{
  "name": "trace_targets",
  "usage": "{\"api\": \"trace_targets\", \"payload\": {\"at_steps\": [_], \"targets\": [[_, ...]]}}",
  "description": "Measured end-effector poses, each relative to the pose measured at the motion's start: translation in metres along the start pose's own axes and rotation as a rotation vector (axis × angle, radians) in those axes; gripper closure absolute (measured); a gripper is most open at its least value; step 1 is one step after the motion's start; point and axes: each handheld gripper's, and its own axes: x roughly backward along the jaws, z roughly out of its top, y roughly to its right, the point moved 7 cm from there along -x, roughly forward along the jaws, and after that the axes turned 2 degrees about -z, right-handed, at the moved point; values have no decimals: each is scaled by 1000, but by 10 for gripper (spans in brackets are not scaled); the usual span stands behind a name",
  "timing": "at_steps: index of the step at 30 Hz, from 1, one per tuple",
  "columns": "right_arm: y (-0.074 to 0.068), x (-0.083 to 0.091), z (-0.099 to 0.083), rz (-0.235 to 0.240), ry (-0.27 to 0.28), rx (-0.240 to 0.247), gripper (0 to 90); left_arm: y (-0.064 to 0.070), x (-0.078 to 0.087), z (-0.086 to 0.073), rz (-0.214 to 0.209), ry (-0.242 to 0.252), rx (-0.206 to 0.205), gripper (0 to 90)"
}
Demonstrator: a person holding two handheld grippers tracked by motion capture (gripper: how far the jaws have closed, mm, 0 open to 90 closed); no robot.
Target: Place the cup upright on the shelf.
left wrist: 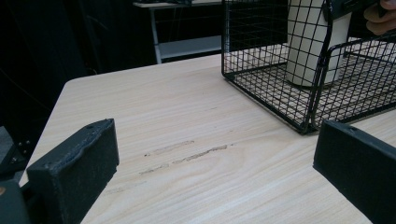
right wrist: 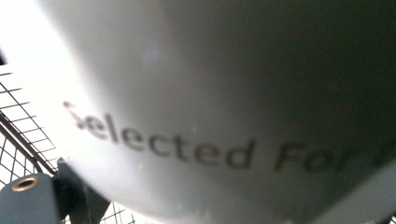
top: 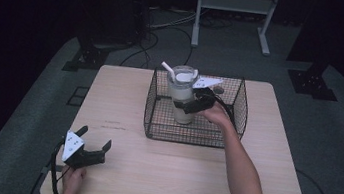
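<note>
nearest the camera in the high view, the left tongs [top: 96, 143] rest low at the near left corner of the tabletop [top: 159, 176], well apart from the basket [top: 238, 111] and on its near-left side. their jaws stand wide and released, with nothing between them; the left gripper view shows bare wood in the gap and the basket off to the far right.

farther in, the person's right forearm [top: 243, 172] reaches up from the near edge and over the basket's near rim. the right tongs [top: 186, 104] are inside the basket, set against the side of the cup [top: 181, 95]. the cup stands upright on the basket's wire floor, toward its left half, long axis vertical, with a lid and a white straw [top: 167, 68] at the top. the tongs come at it from its right, level with its lower middle. the right gripper view has the cup's printed wall pressed close against the lens, so the tongs look clenched on the cup, though the pads themselves are hidden.

the right hand is plainly the nearer one. as a judgement, the coming move is a straight lift along the cup's axis to clear the basket's rim.
</note>
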Motion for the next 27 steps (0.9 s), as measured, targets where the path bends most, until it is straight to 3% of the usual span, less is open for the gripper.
{"api": "trace_targets", "payload": {"at_steps": [27], "targets": [[-2, 8, -4, -5, -14, 12, 85, 0, 0, 0, 0, -2, -2, 0]]}}
